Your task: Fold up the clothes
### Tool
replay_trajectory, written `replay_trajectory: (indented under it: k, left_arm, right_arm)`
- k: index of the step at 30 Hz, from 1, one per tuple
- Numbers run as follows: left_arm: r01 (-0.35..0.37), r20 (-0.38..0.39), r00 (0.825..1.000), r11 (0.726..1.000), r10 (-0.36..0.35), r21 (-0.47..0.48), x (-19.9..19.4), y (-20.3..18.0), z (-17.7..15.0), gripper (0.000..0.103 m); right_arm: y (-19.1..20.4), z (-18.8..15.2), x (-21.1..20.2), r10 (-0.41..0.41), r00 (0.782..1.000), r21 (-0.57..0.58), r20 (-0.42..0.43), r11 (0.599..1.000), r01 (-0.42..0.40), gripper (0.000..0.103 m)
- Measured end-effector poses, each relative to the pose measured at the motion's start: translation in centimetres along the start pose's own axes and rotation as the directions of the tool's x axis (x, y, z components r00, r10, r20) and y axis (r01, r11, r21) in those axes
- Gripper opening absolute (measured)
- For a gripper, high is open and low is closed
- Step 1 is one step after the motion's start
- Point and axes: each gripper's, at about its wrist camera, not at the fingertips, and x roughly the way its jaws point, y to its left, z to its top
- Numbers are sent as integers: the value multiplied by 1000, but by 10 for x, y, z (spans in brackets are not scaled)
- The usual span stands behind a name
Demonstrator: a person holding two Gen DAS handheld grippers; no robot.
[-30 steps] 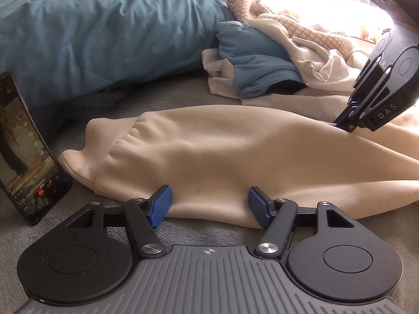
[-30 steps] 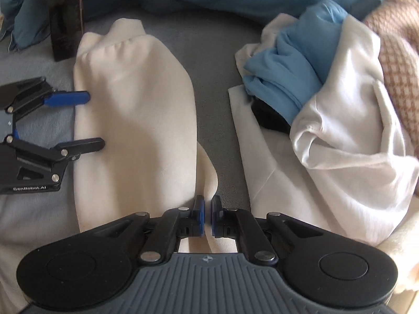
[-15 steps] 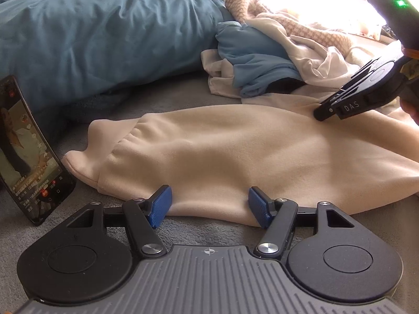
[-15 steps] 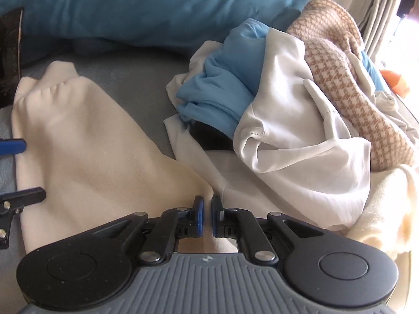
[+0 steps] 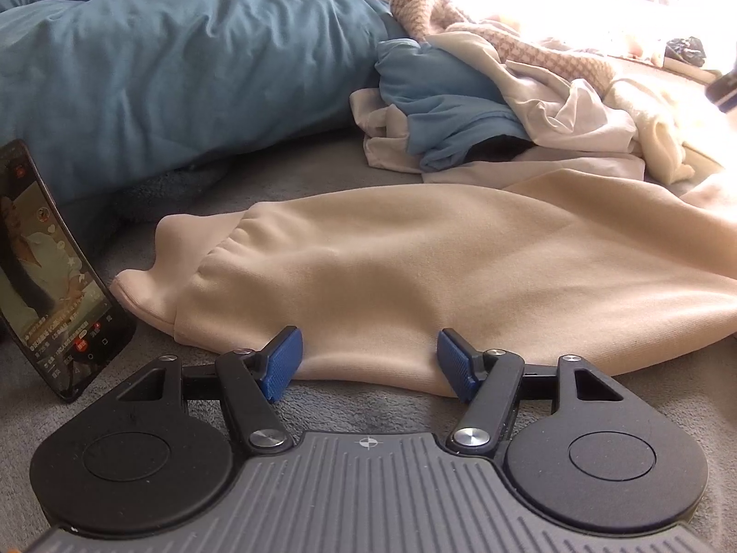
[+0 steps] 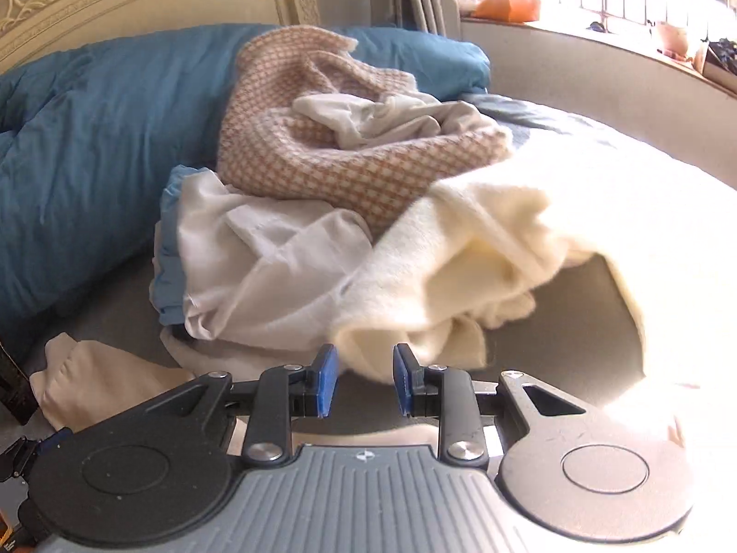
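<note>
Little is reading clearly here. A phone [image 5: 55, 272] is leaning upright to the left of the left gripper's fingers [image 5: 281, 361], its screen showing small lines of text and red round icons, all too small and blurred to make out. A small crosshair mark [image 5: 367, 442] is sitting on the grey ribbed body behind those fingers; no words are showing on either gripper

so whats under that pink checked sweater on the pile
A white garment and a light blue one lie beneath the pink checked sweater; anything deeper in the pile is covered.
</note>
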Motion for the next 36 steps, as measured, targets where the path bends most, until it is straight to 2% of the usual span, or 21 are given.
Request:
replay_trajectory:
  k: [4, 10, 14, 16, 20, 22, 23, 24, 27, 31, 33, 35, 36]
  left_arm:
    - [-2, 0, 1000, 1000, 2, 2, -1, -1, 0, 66]
    - [-12, 1, 1000, 1000, 12, 14, -2, -2, 0, 67]
    - [-18, 1, 1000, 1000, 18, 22, -1, -3, 1, 67]
    - [-25, 3, 1000, 999, 25, 24, -1, -4, 1, 68]
    - [-47, 10, 999, 998, 47, 33, -1, -8, 0, 69]
    - [-60, 12, 998, 997, 59, 42, -1, -10, -1, 70]
    - [-65, 13, 998, 997, 64, 46, -1, -11, 0, 70]
    - [-65, 12, 998, 997, 65, 46, -1, -11, 0, 70]
    - [-66, 9, 998, 997, 66, 48, 0, -10, 0, 72]
    - [-68, 4, 998, 997, 67, 48, 1, -8, 1, 77]
    - [-72, -2, 997, 997, 72, 41, 2, -8, 2, 79]
    - [-78, -8, 997, 996, 79, 36, 3, -8, 3, 81]
    - [-82, -9, 997, 996, 83, 34, 3, -8, 4, 83]
  right_arm:
    - [-14, -36, 15, 37, 981, -23, -189, 999, -42, 29]
    - [-9, -71, 69, -44, 979, -25, -201, 999, 40, 27]
    - [-34, -59, 45, 26, 989, 136, -145, 991, -6, 27]
    - [-56, -53, 21, 17, 996, 223, -84, 975, 2, 28]
    - [-102, -45, 8, -73, 997, 340, -33, 937, 80, 28]
    - [-121, -44, 23, -128, 990, 363, -67, 921, 144, 27]
    - [-130, -45, 31, -152, 985, 380, -86, 909, 174, 22]
    - [-139, -48, 37, -155, 983, 423, -95, 888, 181, 14]
    - [-168, -62, 35, -77, 997, 616, -33, 783, 81, 8]
    - [-205, -81, 24, 22, 996, 801, 84, 593, -81, 9]
    - [-221, -89, 7, 45, 986, 847, 159, 507, -160, 16]
    - [-236, -95, -18, 32, 977, 866, 210, 457, -201, 21]
    - [-243, -97, -31, 23, 975, 870, 222, 447, -209, 22]
